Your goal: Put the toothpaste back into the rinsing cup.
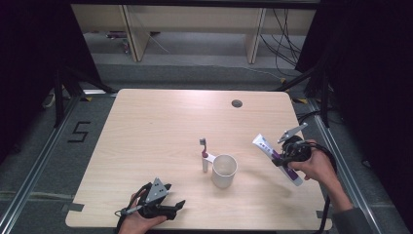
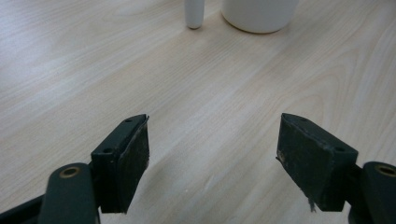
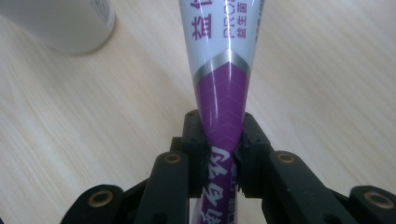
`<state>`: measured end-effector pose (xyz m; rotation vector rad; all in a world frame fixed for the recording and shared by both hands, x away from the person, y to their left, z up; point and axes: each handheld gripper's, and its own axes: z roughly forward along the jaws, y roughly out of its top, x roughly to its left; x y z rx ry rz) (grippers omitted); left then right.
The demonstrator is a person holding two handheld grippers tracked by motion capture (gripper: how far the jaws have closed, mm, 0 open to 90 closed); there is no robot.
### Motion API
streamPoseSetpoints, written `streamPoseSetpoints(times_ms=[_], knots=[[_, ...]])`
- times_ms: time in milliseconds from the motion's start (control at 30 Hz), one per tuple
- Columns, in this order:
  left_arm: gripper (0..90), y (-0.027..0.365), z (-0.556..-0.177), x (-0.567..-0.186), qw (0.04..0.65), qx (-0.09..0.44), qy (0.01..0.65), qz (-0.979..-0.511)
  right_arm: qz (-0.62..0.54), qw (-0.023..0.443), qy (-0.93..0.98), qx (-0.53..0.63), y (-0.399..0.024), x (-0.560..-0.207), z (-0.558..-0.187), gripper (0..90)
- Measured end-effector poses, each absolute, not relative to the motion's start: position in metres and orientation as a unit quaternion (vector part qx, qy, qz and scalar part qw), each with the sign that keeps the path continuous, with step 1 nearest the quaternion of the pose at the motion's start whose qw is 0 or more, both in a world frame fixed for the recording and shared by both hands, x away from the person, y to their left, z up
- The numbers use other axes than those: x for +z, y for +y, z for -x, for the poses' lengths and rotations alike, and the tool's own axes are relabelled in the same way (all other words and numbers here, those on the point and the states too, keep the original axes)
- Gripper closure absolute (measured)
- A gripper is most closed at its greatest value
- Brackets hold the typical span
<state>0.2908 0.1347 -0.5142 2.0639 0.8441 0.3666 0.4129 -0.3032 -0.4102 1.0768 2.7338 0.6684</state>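
Worktop (image 1: pixel 160 126): we see pale wood, a dark floor around it.
Cup (image 1: pixel 224 170): we find it upright near the middle, white, nothing inside that we can see.
Toothbrush (image 1: pixel 204 155): standing just beside the cup, not in it.
Right tongs (image 1: pixel 287 157): we have them clenched on the toothpaste tube (image 3: pixel 224 88), lifted at the worktop's right side.
Left tongs (image 2: pixel 212 154): released, jaws wide, low at the near edge.
Progress: we judge the tube picked up; its placing, perhaps into the cup, remains.
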Motion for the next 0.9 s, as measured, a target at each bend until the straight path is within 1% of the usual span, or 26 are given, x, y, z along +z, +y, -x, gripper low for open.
streamPoseSetpoints(times_ms=[33, 200, 233, 267, 333, 367, 400, 467, 500, 567, 600, 667, 700, 800, 867, 900], knots=[[24.9, 0.135, -0.291, -0.514, 0.422, 0.145, 0.336, -0.829, -0.346, 0.067, 0.906, 0.233, -0.306, -0.409, -0.414, 76.4], [24.7, 0.135, -0.291, -0.514, 0.426, 0.150, 0.340, -0.825, -0.366, 0.081, 0.896, 0.236, -0.310, -0.406, -0.411, 76.5], [24.6, 0.135, -0.291, -0.514, 0.425, 0.149, 0.340, -0.826, -0.374, 0.075, 0.892, 0.242, -0.310, -0.404, -0.409, 76.5], [24.4, 0.136, -0.291, -0.514, 0.423, 0.148, 0.340, -0.827, -0.371, 0.085, 0.888, 0.258, -0.311, -0.405, -0.410, 76.4], [24.1, 0.134, -0.291, -0.515, 0.432, 0.151, 0.344, -0.820, -0.373, 0.081, 0.885, 0.267, -0.312, -0.401, -0.410, 76.4], [23.9, 0.136, -0.292, -0.514, 0.420, 0.154, 0.339, -0.828, -0.366, 0.087, 0.885, 0.273, -0.313, -0.400, -0.410, 76.4], [23.8, 0.136, -0.292, -0.514, 0.420, 0.145, 0.339, -0.829, -0.363, 0.091, 0.882, 0.286, -0.312, -0.401, -0.410, 76.4], [23.3, 0.135, -0.292, -0.514, 0.427, 0.144, 0.343, -0.824, -0.359, 0.098, 0.881, 0.293, -0.312, -0.399, -0.411, 76.4], [22.9, 0.134, -0.292, -0.516, 0.438, 0.146, 0.348, -0.816, -0.359, 0.110, 0.875, 0.305, -0.310, -0.399, -0.411, 76.5], [22.1, 0.135, -0.293, -0.515, 0.426, 0.147, 0.340, -0.825, -0.351, 0.123, 0.871, 0.320, -0.307, -0.394, -0.410, 76.5], [21.9, 0.135, -0.293, -0.516, 0.430, 0.149, 0.345, -0.821, -0.359, 0.114, 0.865, 0.331, -0.305, -0.392, -0.409, 76.5], [21.3, 0.135, -0.293, -0.515, 0.429, 0.149, 0.348, -0.820, -0.359, 0.115, 0.863, 0.336, -0.302, -0.389, -0.409, 76.5], [20.9, 0.135, -0.293, -0.515, 0.431, 0.147, 0.349, -0.819, -0.354, 0.124, 0.861, 0.344, -0.299, -0.389, -0.410, 76.5], [20.3, 0.135, -0.292, -0.515, 0.430, 0.149, 0.350, -0.819, -0.351, 0.113, 0.860, 0.353, -0.293, -0.386, -0.412, 76.4], [20.3, 0.135, -0.292, -0.515, 0.428, 0.149, 0.349, -0.820, -0.348, 0.124, 0.854, 0.366, -0.287, -0.388, -0.413, 76.4], [20.3, 0.135, -0.293, -0.515, 0.426, 0.151, 0.346, -0.822, -0.341, 0.120, 0.859, 0.361, -0.286, -0.387, -0.413, 76.4]])
